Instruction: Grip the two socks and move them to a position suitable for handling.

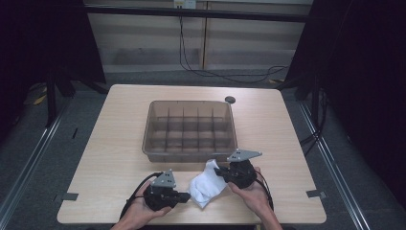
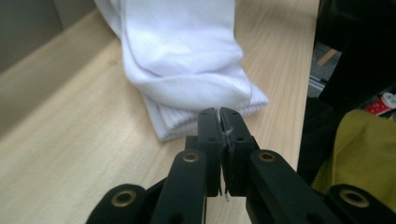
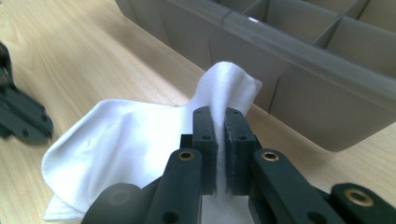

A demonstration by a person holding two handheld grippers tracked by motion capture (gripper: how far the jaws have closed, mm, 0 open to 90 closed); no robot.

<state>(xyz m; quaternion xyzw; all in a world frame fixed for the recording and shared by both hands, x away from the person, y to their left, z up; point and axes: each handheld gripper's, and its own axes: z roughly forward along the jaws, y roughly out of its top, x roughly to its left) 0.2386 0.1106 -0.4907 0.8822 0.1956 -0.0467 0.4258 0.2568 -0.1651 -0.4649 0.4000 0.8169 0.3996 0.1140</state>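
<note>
A white sock [image 1: 206,188] lies crumpled on the wooden table [image 1: 119,143] near its front edge, between my two grippers. My right gripper [image 1: 218,172] is shut on the sock's upper end, and in the right gripper view fabric [image 3: 140,135] runs between the jaws [image 3: 220,116] and rises in a peak beyond them. My left gripper [image 1: 187,195] meets the sock's left edge. In the left gripper view its jaws [image 2: 218,114] are pressed together at the ribbed cuff [image 2: 187,65], with a sliver of white between the pads.
A grey bin [image 1: 189,155] with several divided compartments stands just behind the sock, its front wall [image 3: 303,74] close to my right gripper. A small dark disc [image 1: 230,99] lies behind the bin. The table's front edge is just under my hands.
</note>
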